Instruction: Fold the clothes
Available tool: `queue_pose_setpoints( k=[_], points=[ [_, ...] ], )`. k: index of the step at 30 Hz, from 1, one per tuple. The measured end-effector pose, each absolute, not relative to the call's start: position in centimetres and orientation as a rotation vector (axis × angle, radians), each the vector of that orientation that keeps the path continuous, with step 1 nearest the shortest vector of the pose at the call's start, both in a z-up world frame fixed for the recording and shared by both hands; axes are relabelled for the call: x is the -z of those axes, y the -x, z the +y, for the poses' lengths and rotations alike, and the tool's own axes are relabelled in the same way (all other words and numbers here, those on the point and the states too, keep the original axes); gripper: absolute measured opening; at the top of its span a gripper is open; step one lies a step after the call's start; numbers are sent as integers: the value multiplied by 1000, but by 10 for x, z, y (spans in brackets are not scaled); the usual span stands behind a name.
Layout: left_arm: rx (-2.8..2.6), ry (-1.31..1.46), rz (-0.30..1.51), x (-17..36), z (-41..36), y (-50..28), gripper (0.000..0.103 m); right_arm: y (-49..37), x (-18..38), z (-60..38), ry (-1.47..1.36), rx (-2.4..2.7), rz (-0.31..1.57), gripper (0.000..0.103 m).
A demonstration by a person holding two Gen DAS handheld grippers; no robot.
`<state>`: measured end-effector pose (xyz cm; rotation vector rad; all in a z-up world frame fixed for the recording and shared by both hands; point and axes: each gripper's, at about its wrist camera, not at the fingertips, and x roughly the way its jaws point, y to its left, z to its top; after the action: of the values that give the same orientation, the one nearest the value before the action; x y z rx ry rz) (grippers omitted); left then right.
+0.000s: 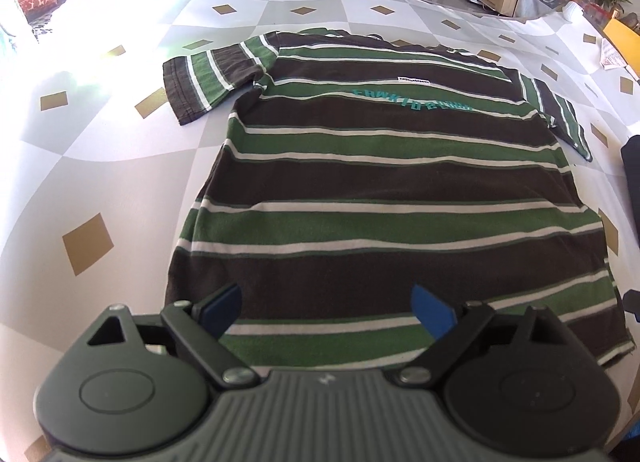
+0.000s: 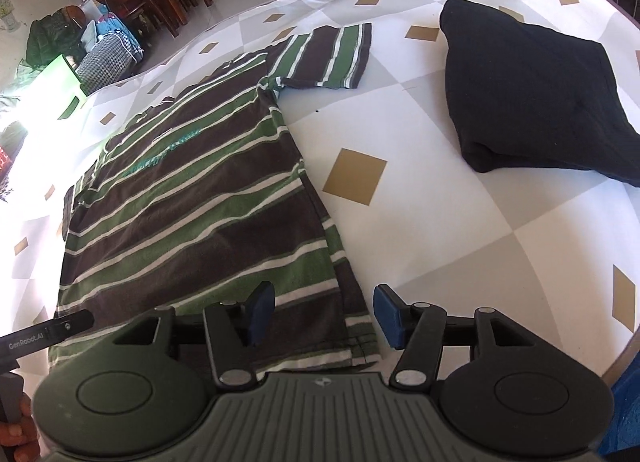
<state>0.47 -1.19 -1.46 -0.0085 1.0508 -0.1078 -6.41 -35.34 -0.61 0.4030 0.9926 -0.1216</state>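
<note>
1. Striped T-shirt point(image 1: 384, 189): lies flat and unfolded on the table point(image 1: 100, 165), filling the middle of the left wrist view. Hem toward me at the bottom of the frame, collar at the top, so its long axis runs bottom to top, away from both sets of jaws.

2. Left gripper point(image 1: 326, 312): jaws wide apart, nothing between the pads. I see it hanging over the hem, nearer the lower left corner of the shirt than the right.

3. Right gripper point(image 2: 324, 314): jaws partly apart, gripping nothing. In the right wrist view the shirt's near hem corner point(image 2: 364, 346) shows in the gap, slightly toward the right-hand pad; whether the pads touch cloth I cannot tell.

4. Sleeves: one point(image 1: 208, 81) spread out at upper left of the left wrist view; the other point(image 2: 328, 57) spread out at upper centre of the right wrist view.

5. Folded dark garment point(image 2: 536, 101): upper right of the right wrist view, well apart from the shirt.

6. Governing relation, my judgement: each gripper sits at its own hem corner, right nearer its corner than left. A first fold would call for pinching both corners and carrying the hem up-frame along the long axis toward the collar.
</note>
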Motion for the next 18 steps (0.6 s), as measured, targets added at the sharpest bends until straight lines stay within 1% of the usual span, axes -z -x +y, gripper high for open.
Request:
queue_pose_setpoints(
  k=[6,9,11,12,14,16,18],
  points=[
    [79,18,1054,11,6,18,94,72,15,-352,-408,120,1026,54],
    [67,40,1062,11,14,23,94,73,17,-341,-310,128,1029,49],
    [57,57,1065,12,19,26,94,73,17,-332,-227,134,1033,42],
    [50,63,1064,12,22,27,94,74,18,-330,-193,133,1034,41],
    [37,67,1062,12,26,29,94,75,19,-323,-113,133,1042,35],
    [24,70,1059,12,29,31,94,77,20,-318,-8,160,1055,35],
    [11,79,1061,12,34,31,94,79,20,-321,5,167,1058,35]
  ],
)
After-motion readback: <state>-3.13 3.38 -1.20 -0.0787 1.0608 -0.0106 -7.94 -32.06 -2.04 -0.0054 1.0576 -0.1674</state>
